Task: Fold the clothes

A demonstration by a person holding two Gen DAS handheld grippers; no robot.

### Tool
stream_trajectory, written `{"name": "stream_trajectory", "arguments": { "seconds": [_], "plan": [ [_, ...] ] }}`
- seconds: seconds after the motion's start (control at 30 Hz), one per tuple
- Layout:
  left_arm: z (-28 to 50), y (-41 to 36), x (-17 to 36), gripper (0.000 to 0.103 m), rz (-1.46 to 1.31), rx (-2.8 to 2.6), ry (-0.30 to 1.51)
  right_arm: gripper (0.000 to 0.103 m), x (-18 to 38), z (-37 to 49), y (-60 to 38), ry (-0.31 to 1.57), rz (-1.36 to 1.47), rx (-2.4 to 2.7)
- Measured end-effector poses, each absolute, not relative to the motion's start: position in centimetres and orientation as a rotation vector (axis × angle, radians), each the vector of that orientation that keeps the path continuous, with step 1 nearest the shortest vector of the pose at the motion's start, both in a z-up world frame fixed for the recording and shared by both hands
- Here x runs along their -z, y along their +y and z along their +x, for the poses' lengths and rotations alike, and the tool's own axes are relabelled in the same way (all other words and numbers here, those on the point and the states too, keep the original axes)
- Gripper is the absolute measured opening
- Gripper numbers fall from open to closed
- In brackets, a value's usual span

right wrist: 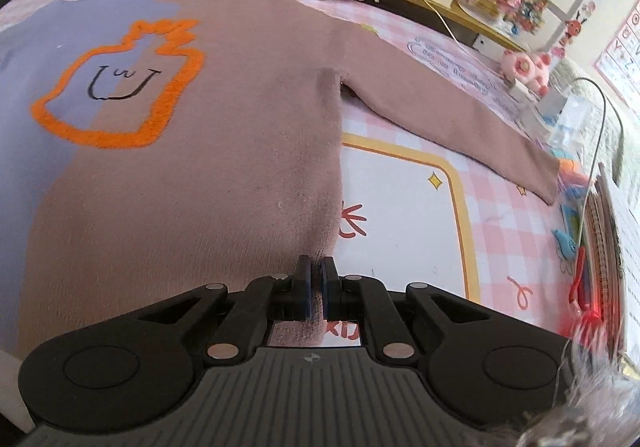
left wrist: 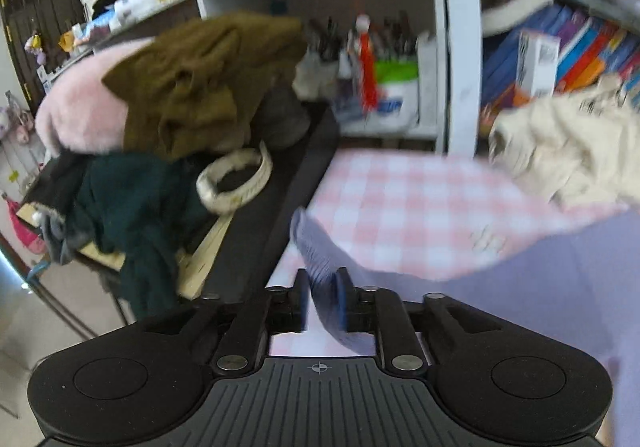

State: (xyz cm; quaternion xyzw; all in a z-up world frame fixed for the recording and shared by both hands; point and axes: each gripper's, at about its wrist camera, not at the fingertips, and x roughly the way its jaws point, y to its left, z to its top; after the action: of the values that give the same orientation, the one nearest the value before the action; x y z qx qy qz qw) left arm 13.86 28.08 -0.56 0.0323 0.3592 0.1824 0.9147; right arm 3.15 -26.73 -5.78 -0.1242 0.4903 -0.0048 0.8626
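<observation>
Only right wrist view shows sweater [right wrist: 240, 167] orange outline [right wrist: 120, 87].

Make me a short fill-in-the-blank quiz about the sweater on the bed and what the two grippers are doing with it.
1. The fuzzy outline on the brown and lavender knit sweater is coloured ____.
2. The right gripper is shut on the sweater's ____ edge, near its side seam.
3. The cloth between the fingers of the left gripper is coloured ____.
4. The sweater lies on a pink and white ____ patterned sheet.

Missing words: orange; bottom; lavender; checked
</observation>
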Motion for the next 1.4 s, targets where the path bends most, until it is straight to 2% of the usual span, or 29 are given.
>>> {"name": "stream_trajectory", "arguments": {
  "seconds": [0.13,0.27,0.47,0.5,0.57,0.6,0.8,0.83,0.9,0.93,0.97,1.0,1.27,1.4],
  "plan": [
    [9.2,26.8,0.8,0.030,-0.023,-0.318,0.714,0.008,5.9,3.3,-26.4,1.034,-0.289,0.010],
    [5.8,20.0,2.6,0.032,-0.150,0.033,0.817,0.008,5.9,3.3,-26.4,1.031,-0.263,0.028],
    [4.9,13.3,5.6,0.033,-0.261,0.193,0.908,0.009,5.9,2.8,-26.9,0.993,-0.197,0.061],
    [4.9,12.7,5.7,0.036,-0.251,0.203,0.912,0.009,5.8,2.8,-27.1,0.993,-0.175,0.072],
    [4.8,11.7,5.7,0.050,-0.209,0.230,0.912,0.023,5.4,2.5,-27.8,0.987,-0.118,0.092],
    [4.9,11.5,5.7,0.052,-0.181,0.234,0.916,0.025,5.2,2.2,-28.2,0.981,-0.083,0.101],
    [4.8,10.9,5.6,0.052,-0.121,0.209,0.939,0.027,5.0,0.0,-29.7,0.997,0.038,0.104],
    [4.8,11.0,5.5,0.051,-0.125,0.206,0.940,0.026,5.1,-0.3,-29.8,1.003,0.061,0.098],
    [4.8,11.2,5.5,0.045,-0.129,0.196,0.943,0.013,5.2,-0.8,-29.9,1.014,0.106,0.086],
    [4.8,11.2,5.5,0.039,-0.126,0.189,0.944,0.011,5.2,-0.9,-29.5,1.017,0.110,0.067],
    [5.0,11.3,5.5,0.013,-0.121,0.184,0.945,0.010,5.2,-1.0,-29.1,1.020,0.115,0.048],
    [5.2,11.5,5.6,0.005,-0.129,0.183,0.947,0.009,5.2,-1.1,-28.7,1.023,0.120,0.029],
    [6.3,13.6,5.2,0.004,-0.113,0.122,0.945,0.008,5.4,-1.2,-23.2,0.996,0.021,-0.075],
    [5.5,13.8,5.1,0.004,-0.084,0.116,0.949,0.006,5.1,-2.3,-23.8,1.019,0.024,-0.077]
  ]
}}
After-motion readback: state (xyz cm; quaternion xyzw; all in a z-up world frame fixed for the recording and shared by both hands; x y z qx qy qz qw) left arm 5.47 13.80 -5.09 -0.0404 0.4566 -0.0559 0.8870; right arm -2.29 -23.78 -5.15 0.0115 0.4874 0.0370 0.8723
